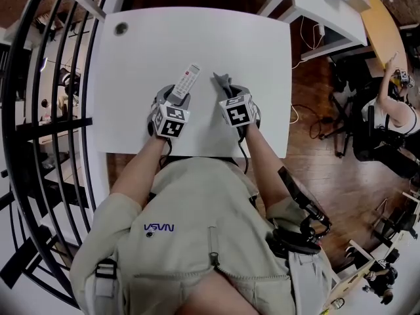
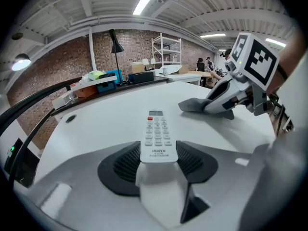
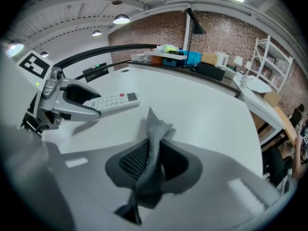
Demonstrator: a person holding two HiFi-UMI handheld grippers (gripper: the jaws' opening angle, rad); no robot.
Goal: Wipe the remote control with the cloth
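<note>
A white remote control pokes forward out of my left gripper, which is shut on its near end, buttons up. The remote hangs just above the white table. My right gripper is beside it on the right and shut on a grey cloth. The cloth is bunched between the pads, with a pointed end sticking out ahead. From the left gripper view the cloth sits low over the tabletop. The right gripper view shows the remote at the left.
A round cable hole sits in the table's far left corner. A black curved railing runs along the left. Behind the table stands a desk with a black lamp and boxes. A person sits at the far right on the wooden floor.
</note>
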